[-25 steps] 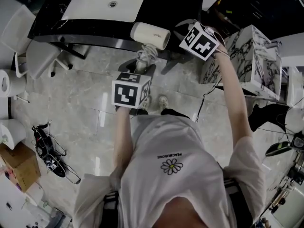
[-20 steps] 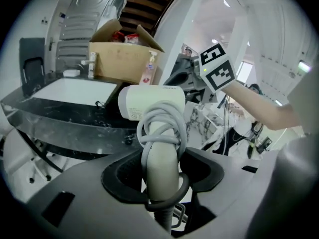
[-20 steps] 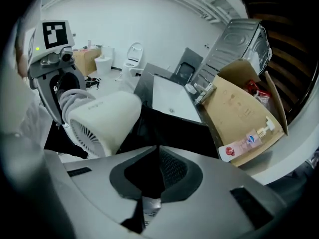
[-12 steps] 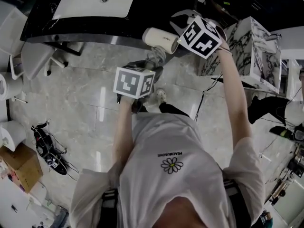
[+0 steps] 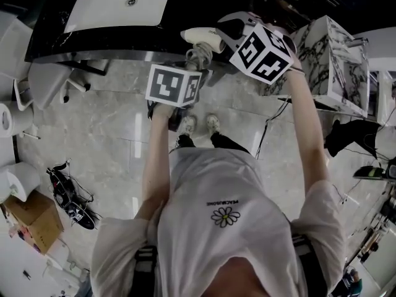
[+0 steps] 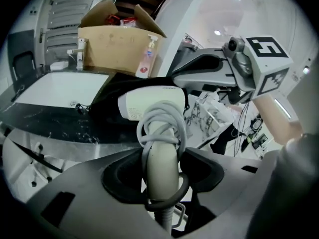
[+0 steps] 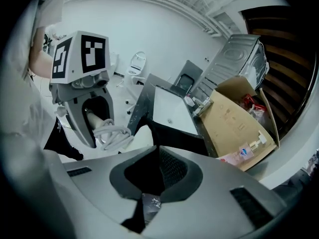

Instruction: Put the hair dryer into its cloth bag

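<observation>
The white hair dryer (image 5: pixel 203 37) hangs above the counter's front edge with its grey cord coiled round the handle (image 6: pixel 160 133). My left gripper (image 5: pixel 189 67) is shut on that handle from below. In the left gripper view the dryer's barrel (image 6: pixel 149 103) lies against the mouth of the black cloth bag (image 6: pixel 107 101). My right gripper (image 5: pixel 232 30) is shut on the bag's edge, and black cloth (image 7: pixel 174 136) shows between its jaws. In the right gripper view the left gripper (image 7: pixel 92 116) and the cord coil (image 7: pixel 112 133) sit close at the left.
A black countertop (image 5: pixel 93 39) with a white sink basin (image 5: pixel 117 2) runs behind the dryer. An open cardboard box (image 6: pixel 117 49) and a pump bottle (image 6: pixel 147 59) stand on it. A marble-patterned cabinet (image 5: pixel 328 60) is at the right; a carton (image 5: pixel 28 218) and cables (image 5: pixel 68 197) lie on the floor.
Both grippers have moved up the head view toward the counter. The dryer has gone with the left gripper, closer to the right gripper and the bag, and the right cube now hides part of its barrel.
</observation>
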